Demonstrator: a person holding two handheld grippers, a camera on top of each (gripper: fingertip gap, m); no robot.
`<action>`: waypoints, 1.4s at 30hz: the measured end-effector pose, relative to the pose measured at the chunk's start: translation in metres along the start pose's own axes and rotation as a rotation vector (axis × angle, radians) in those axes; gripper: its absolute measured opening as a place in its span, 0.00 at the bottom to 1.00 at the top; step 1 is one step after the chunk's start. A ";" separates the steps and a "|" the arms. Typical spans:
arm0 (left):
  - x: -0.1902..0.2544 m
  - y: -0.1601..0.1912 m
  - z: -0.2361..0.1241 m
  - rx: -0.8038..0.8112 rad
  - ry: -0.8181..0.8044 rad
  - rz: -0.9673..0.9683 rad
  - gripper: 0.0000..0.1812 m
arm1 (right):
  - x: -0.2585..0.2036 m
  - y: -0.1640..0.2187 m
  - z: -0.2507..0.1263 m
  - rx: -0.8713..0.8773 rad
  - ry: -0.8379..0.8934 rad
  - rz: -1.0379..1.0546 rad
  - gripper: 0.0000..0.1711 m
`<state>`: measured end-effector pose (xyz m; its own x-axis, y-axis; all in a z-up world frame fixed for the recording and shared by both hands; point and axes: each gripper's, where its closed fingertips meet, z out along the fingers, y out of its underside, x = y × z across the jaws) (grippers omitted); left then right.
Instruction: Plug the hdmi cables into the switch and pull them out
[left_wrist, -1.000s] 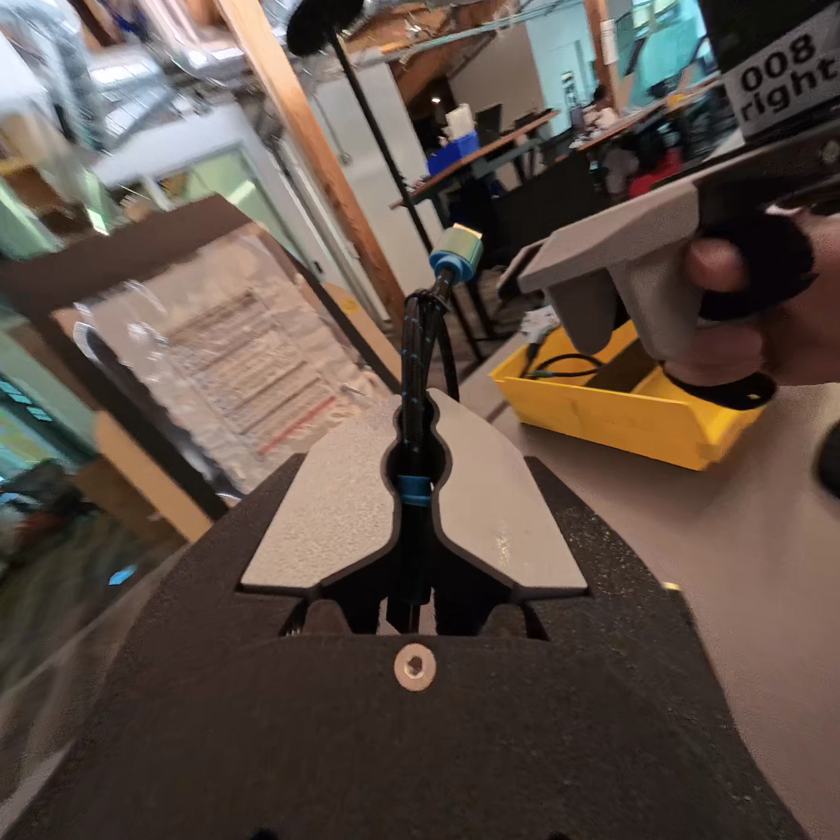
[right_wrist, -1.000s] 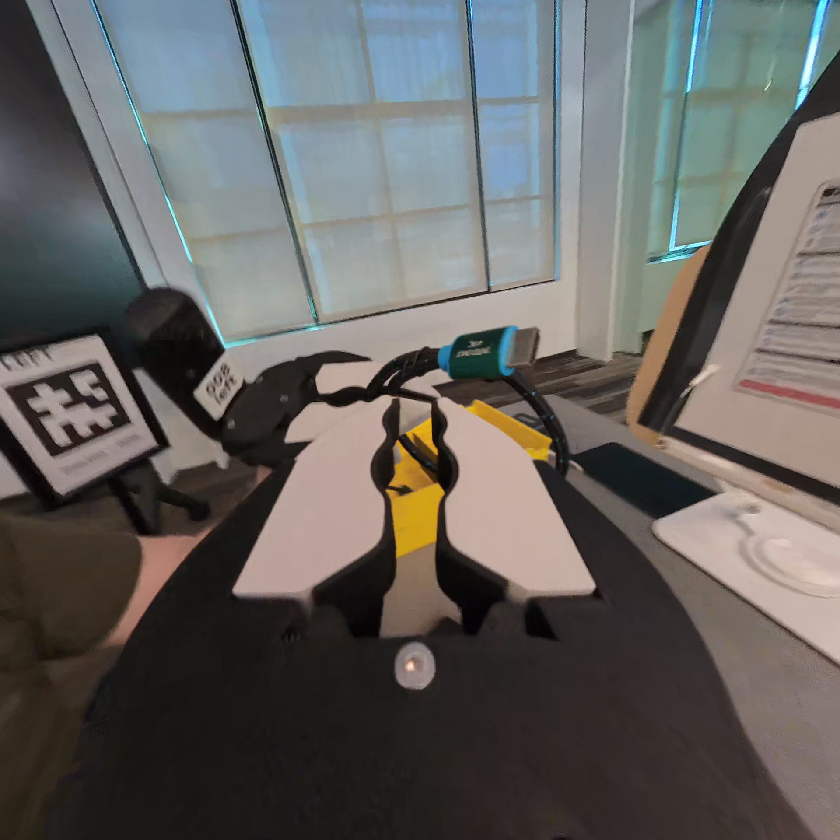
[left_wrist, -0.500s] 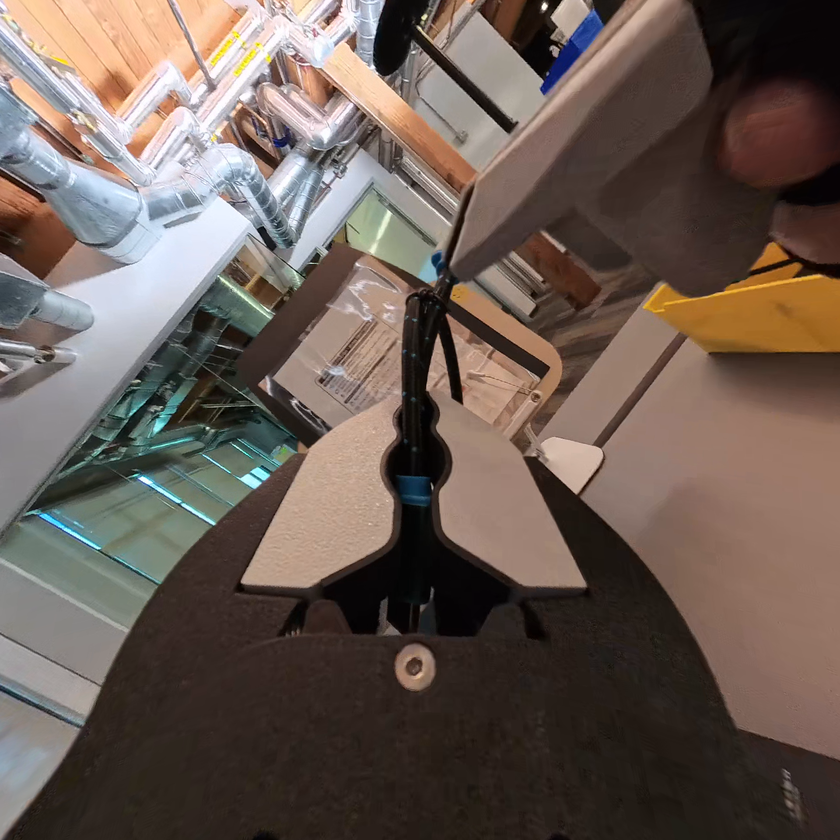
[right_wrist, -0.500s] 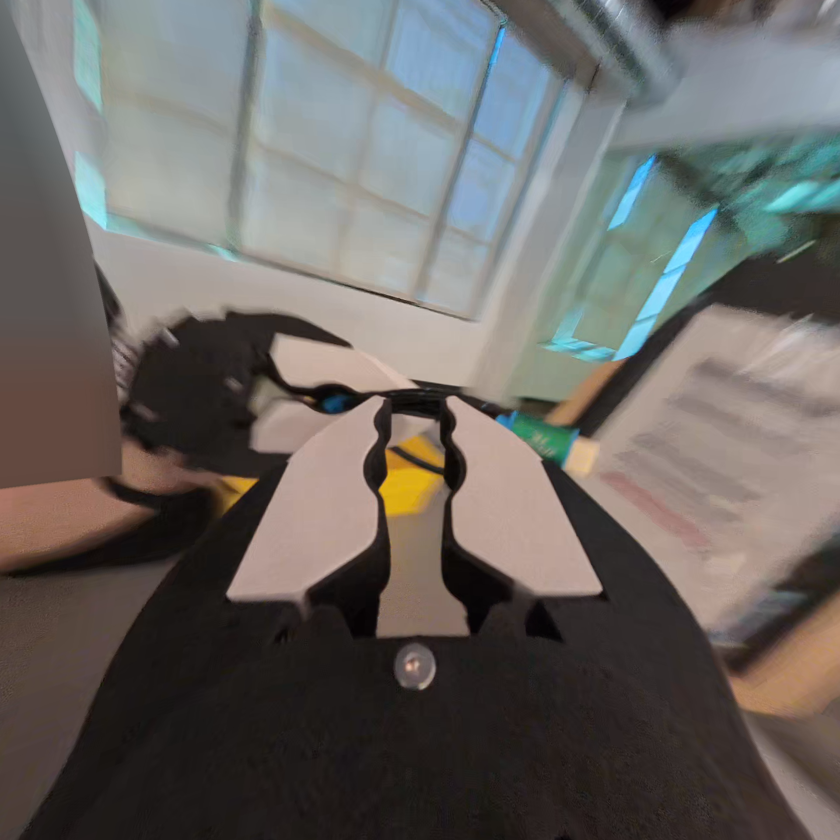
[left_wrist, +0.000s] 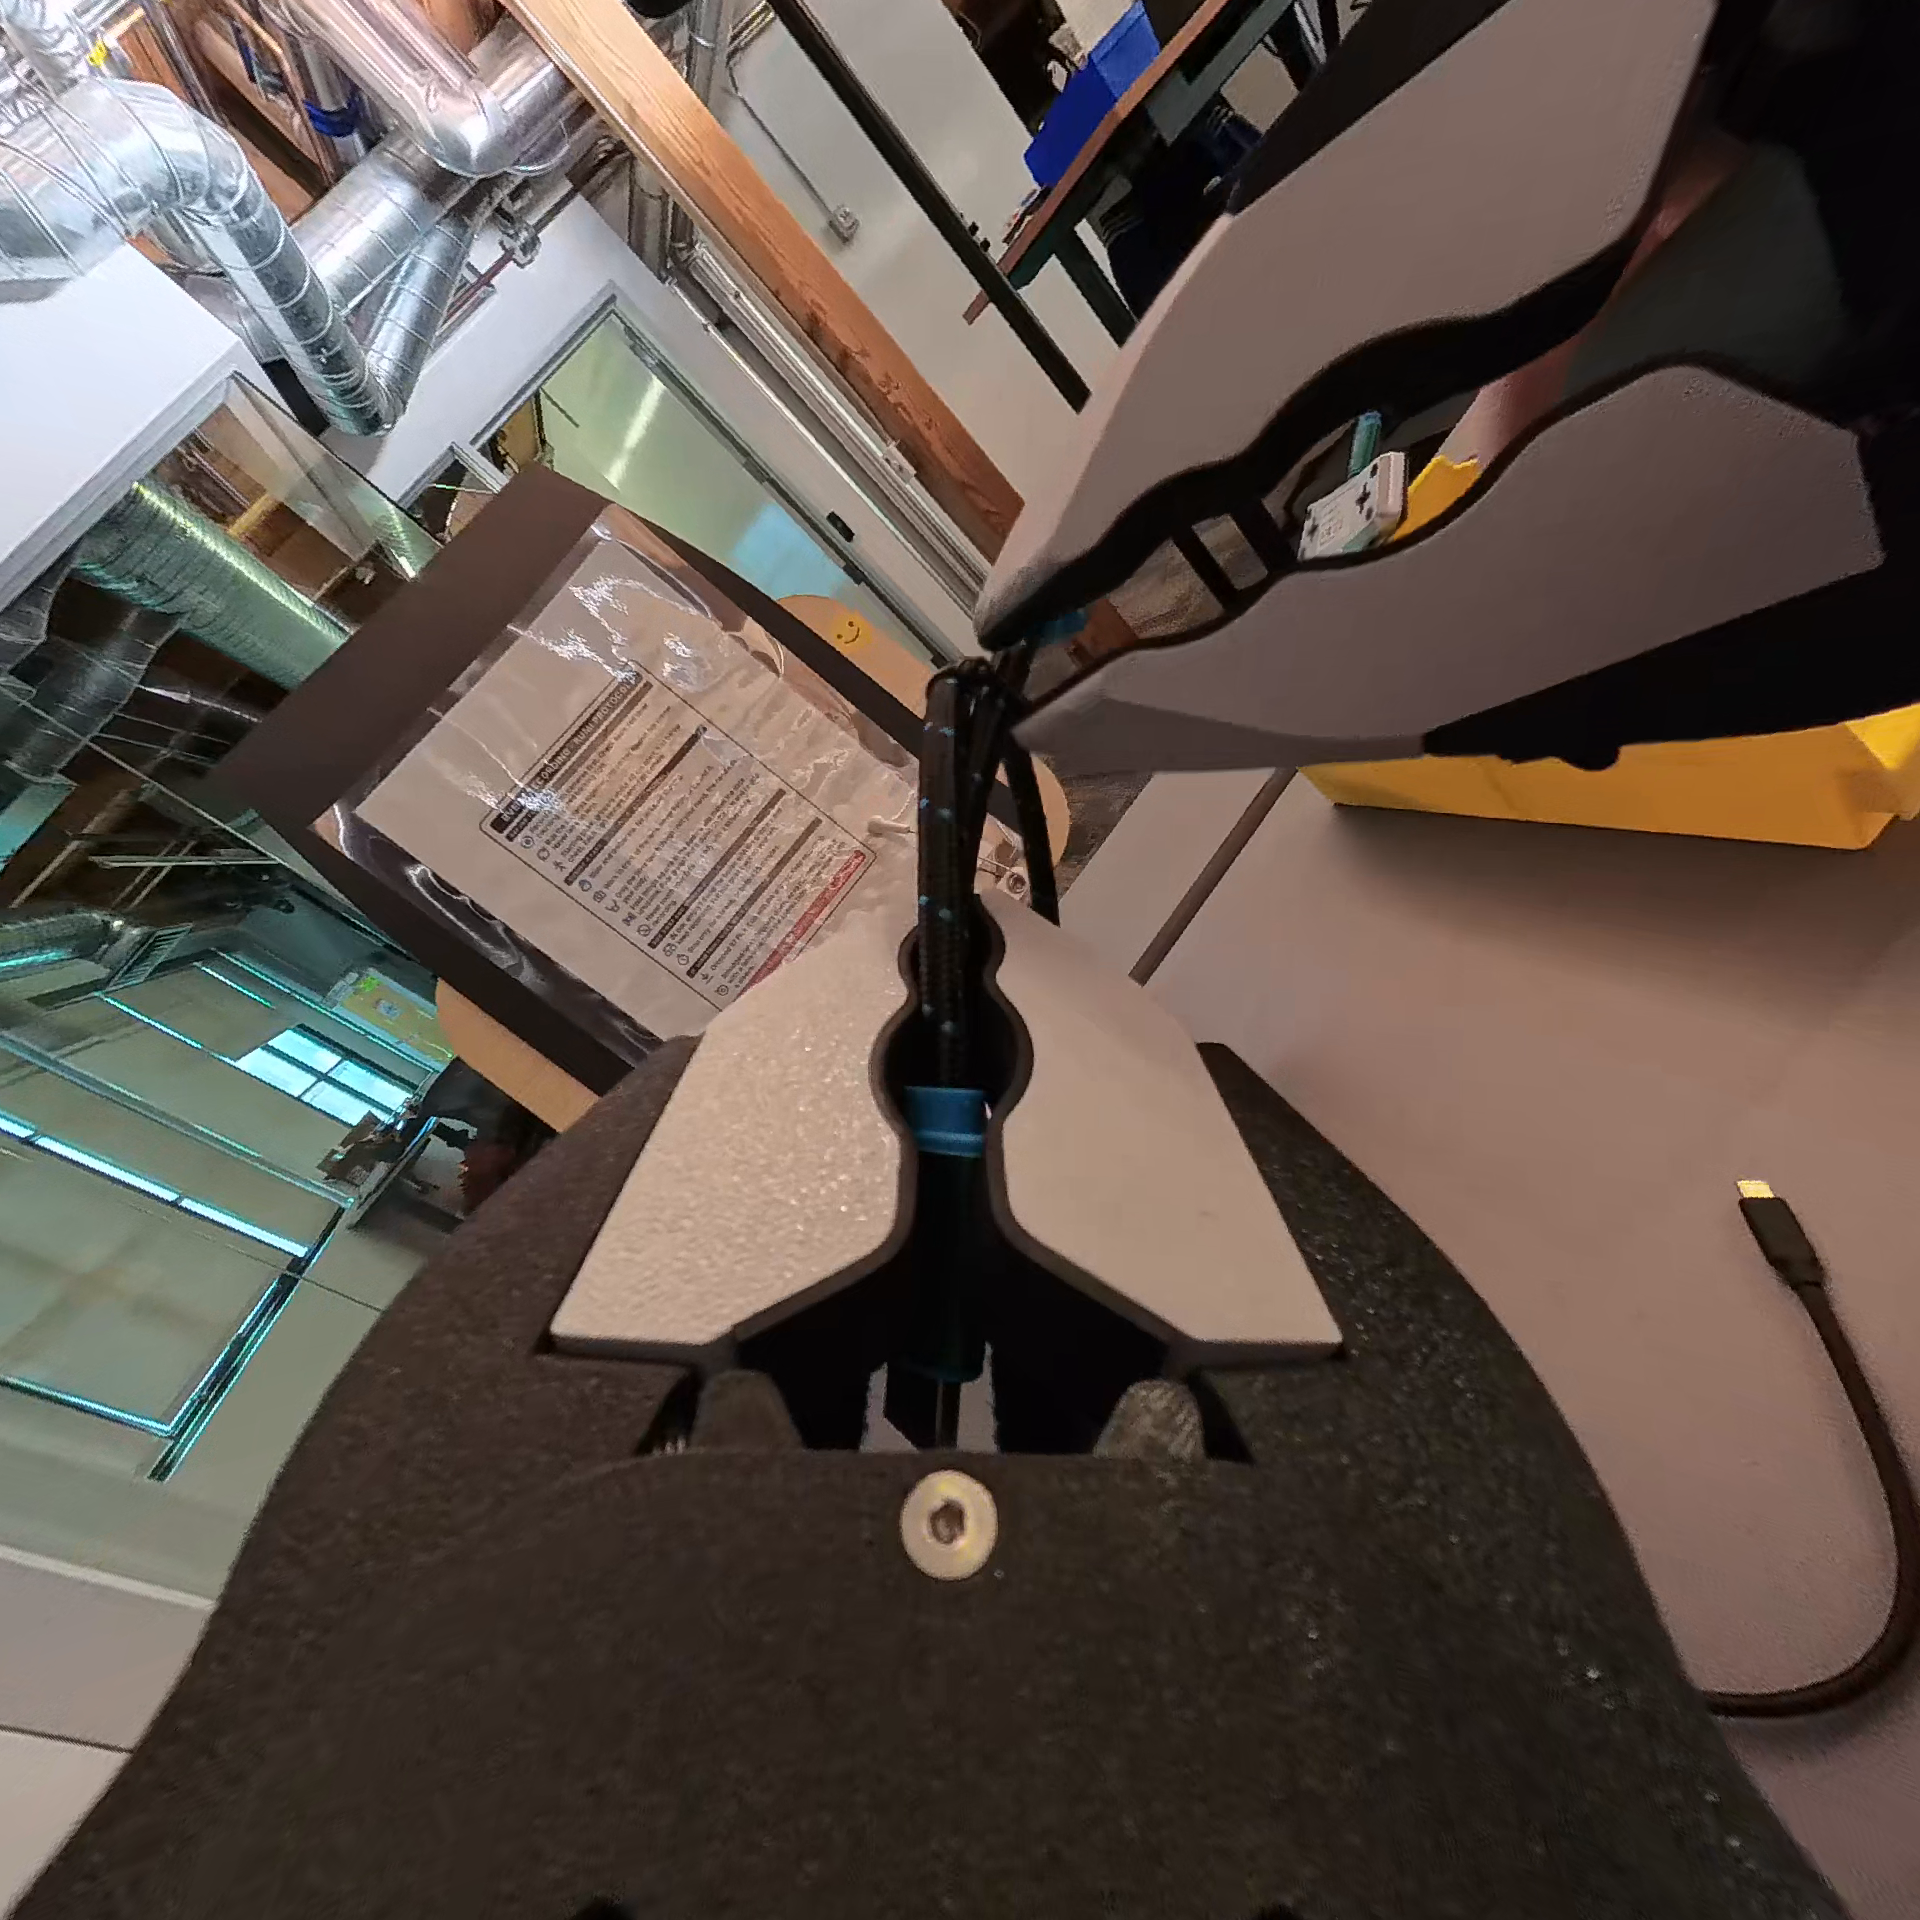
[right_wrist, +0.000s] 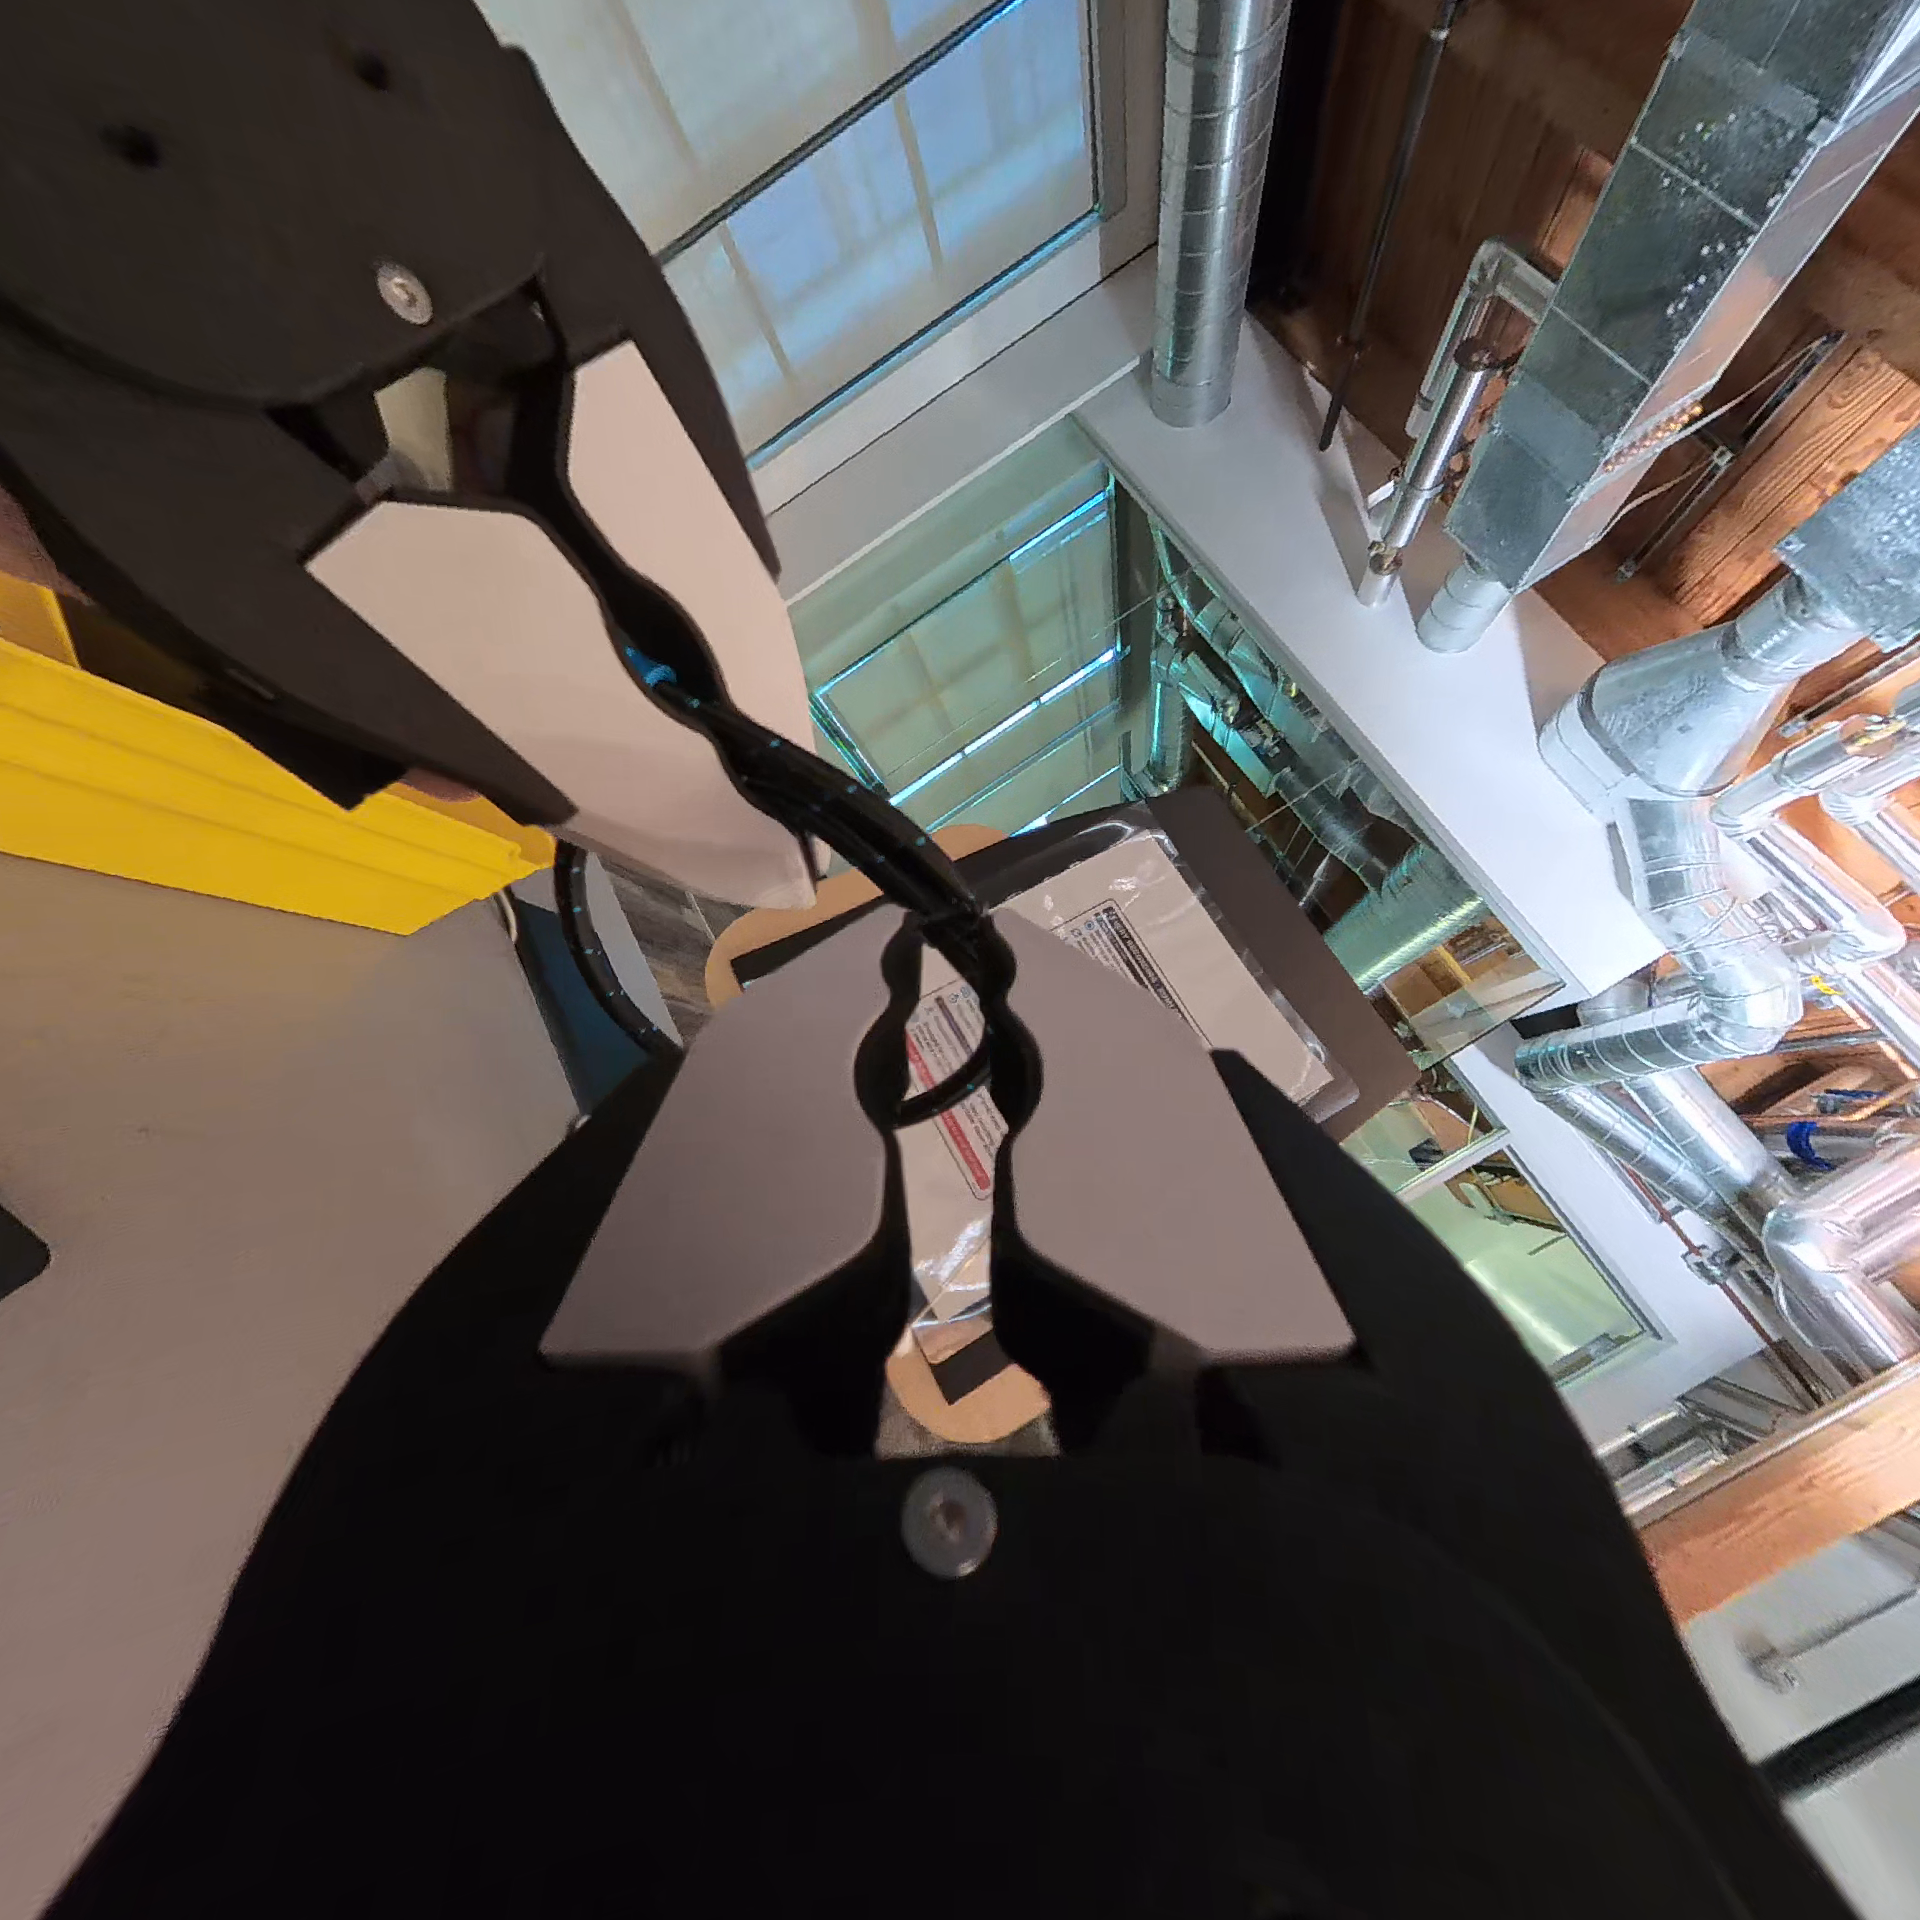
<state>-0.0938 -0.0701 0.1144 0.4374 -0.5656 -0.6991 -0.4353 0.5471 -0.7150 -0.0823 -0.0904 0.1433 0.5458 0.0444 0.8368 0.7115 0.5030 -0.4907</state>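
Cable first: from the left wrist view, the left gripper (left_wrist: 951, 997) is pinched on a black braided hdmi cable (left_wrist: 940, 831), held up off the grey worktop (left_wrist: 1507, 1039). Its loops run up to the right gripper (left_wrist: 1013, 675) close above.

From the right wrist view, the right gripper (right_wrist: 951, 940) has the bundled loops at its tips; whether it is clamping them I cannot tell. The braid looks light and floppy, so the rigid plug body seems the better hold.

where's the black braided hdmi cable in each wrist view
Left wrist view: the hdmi cable runs up the centre, clamped in the left tongs, its top at the right tongs' tips.
Right wrist view: it arcs from the left tongs at upper left to the right tongs at centre.
Shared landmark: the yellow bin, right edge in the left view, left edge in the right.
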 end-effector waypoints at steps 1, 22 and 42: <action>0.000 0.000 0.000 0.002 -0.003 0.002 0.02 | 0.000 0.001 0.000 -0.013 0.002 -0.014 0.06; -0.021 0.003 -0.002 0.010 -0.113 0.038 0.01 | -0.007 -0.014 -0.007 0.116 -0.496 1.019 0.00; 0.003 0.005 -0.001 -0.029 0.038 0.048 0.01 | -0.014 -0.005 -0.007 -0.023 -0.116 0.005 0.12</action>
<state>-0.0954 -0.0693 0.1090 0.3856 -0.5624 -0.7314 -0.4781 0.5561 -0.6798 -0.0908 -0.0999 0.1321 0.4951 0.1468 0.8564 0.7197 0.4829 -0.4988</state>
